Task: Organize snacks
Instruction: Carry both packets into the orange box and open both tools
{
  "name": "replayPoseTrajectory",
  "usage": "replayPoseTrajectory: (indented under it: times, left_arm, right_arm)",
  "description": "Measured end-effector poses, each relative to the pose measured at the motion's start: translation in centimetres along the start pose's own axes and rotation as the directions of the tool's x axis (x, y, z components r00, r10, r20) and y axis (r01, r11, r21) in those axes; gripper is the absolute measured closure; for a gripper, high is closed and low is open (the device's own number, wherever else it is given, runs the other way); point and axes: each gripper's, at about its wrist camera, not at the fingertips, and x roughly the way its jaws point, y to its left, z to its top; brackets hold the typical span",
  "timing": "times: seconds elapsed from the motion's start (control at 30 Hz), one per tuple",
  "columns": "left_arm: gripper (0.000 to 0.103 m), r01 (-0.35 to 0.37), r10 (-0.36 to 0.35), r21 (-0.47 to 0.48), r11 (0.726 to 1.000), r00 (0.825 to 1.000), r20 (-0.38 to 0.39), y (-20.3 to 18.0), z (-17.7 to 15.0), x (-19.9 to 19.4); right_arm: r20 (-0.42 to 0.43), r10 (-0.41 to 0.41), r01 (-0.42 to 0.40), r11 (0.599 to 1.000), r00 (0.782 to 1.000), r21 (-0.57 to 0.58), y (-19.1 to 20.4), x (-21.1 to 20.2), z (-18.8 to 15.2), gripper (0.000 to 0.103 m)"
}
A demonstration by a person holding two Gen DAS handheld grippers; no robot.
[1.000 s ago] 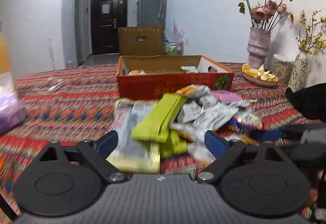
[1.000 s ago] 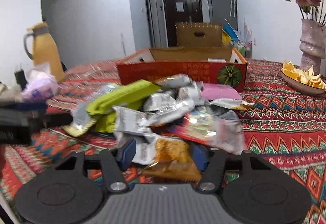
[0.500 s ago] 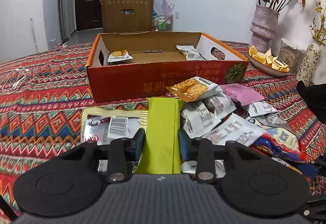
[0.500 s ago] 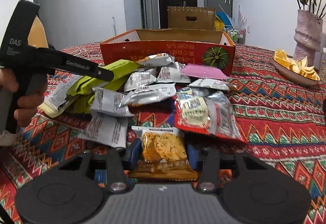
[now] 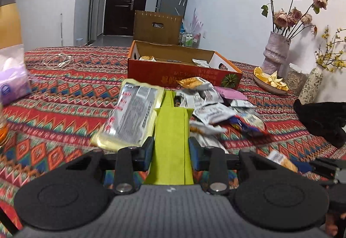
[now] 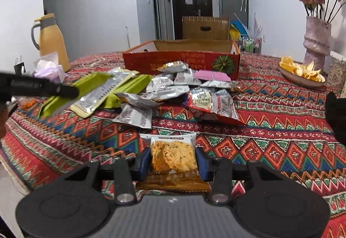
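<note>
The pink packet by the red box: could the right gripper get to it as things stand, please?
Probably not yet: the right gripper is shut on a cracker packet, and the pink packet lies beyond the snack pile, against the red box.

A heap of snack packets (image 6: 173,90) lies mid-surface (image 6: 281,129). Behind it, toward the far edge, stands an open box (image 6: 181,60) with a few packets inside (image 5: 147,58). Near the far right edge a dish (image 6: 300,73) sits before a vase (image 6: 316,41). At the far left corner stands a jug (image 6: 50,43). Toward the near edge, the left claw (image 5: 172,151) grips a long packet (image 5: 172,129), and the right claw (image 6: 173,162) grips a cracker packet (image 6: 173,157).
</note>
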Motion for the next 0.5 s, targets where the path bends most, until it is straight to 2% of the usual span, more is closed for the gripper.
replayPoseTrajectory:
  times: [0.23, 0.5]
  left_arm:
    - [0.069, -0.014, 0.014, 0.007, 1.000, 0.999, 0.042, -0.6, -1.1, -3.5]
    - [0.069, -0.011, 0.011, -0.005, 1.000, 0.998, 0.065, -0.2, 0.4, -3.1]
  right_arm:
    - [0.047, 0.028, -0.027, 0.999, 0.999, -0.021, 1.6, -2.3, -0.5, 0.060]
    - [0.070, 0.014, -0.013, 1.000, 0.997, -0.012, 1.0, -2.4, 0.0, 0.060]
